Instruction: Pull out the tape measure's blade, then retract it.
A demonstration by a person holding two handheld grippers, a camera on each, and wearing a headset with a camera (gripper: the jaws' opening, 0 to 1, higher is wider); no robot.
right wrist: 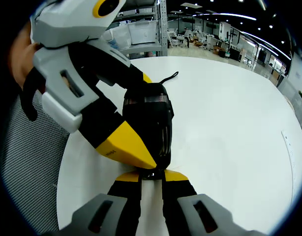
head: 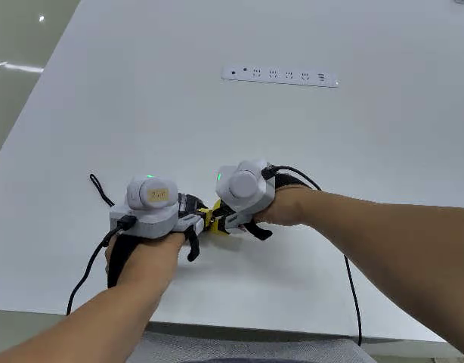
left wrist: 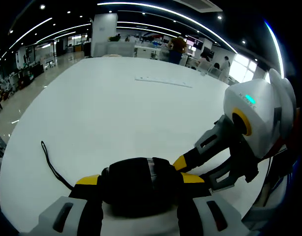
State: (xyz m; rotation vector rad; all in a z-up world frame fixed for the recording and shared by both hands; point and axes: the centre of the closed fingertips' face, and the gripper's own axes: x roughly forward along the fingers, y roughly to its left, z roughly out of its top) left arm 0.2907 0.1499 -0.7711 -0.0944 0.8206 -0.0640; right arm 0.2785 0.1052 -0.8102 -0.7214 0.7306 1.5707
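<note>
Sitting near the table's (head: 217, 113) front edge, the tape measure (right wrist: 148, 118) is clamped across its black case by the left gripper (left wrist: 140, 181); the right gripper (right wrist: 151, 176) is pinched on what appears to be its blade tip. A rigid case and a thin, springy blade are expected.

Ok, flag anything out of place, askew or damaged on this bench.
Nothing stands out. The tape measure sits squarely in the left hand-held gripper, the right hand-held gripper pinches one end of it, its wrist cord lies loose on the table, and the power strip lies flat.
</note>
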